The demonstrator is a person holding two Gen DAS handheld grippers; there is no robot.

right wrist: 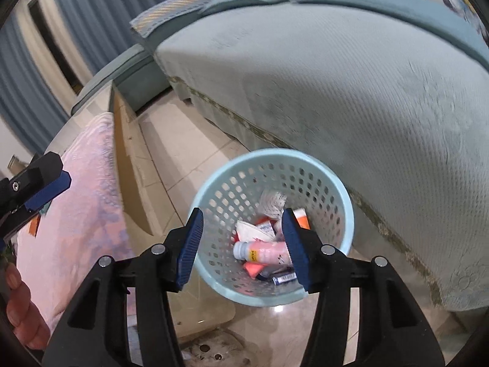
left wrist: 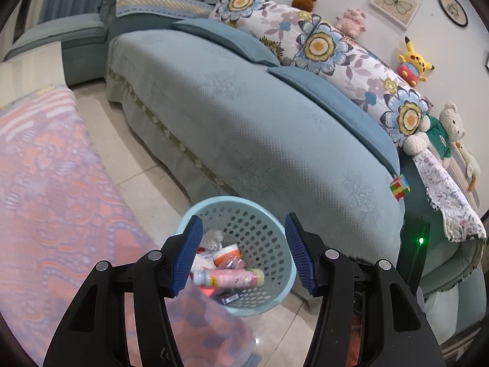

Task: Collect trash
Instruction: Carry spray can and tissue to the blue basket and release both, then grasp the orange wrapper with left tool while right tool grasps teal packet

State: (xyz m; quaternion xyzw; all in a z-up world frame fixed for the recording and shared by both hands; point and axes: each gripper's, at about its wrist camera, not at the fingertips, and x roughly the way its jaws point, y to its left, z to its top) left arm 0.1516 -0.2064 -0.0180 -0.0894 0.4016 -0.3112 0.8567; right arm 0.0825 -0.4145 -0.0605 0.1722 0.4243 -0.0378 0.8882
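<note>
Both claws, left claw (left wrist: 243, 252) and right claw (right wrist: 241, 246), gaping empty above the pale-blue perforated plastic basket (right wrist: 345, 208): best kept centred over its rim before seeking remaining litter.

Bottle (right wrist: 262, 252) in basket (right wrist: 342, 195) before sofa (right wrist: 366, 91).

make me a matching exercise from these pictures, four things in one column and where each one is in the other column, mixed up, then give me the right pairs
Things
1. pink bottle
2. puzzle cube
3. Pikachu plush
4. trash basket

Places
A. on the sofa's back ledge, by the wall
B. on the tiled floor in front of the sofa
C. lying on its side inside the basket
D. on the corner of the sofa seat

Pairs: 1-C, 2-D, 3-A, 4-B

The left claw and the right claw are both open and empty above the basket.
</note>
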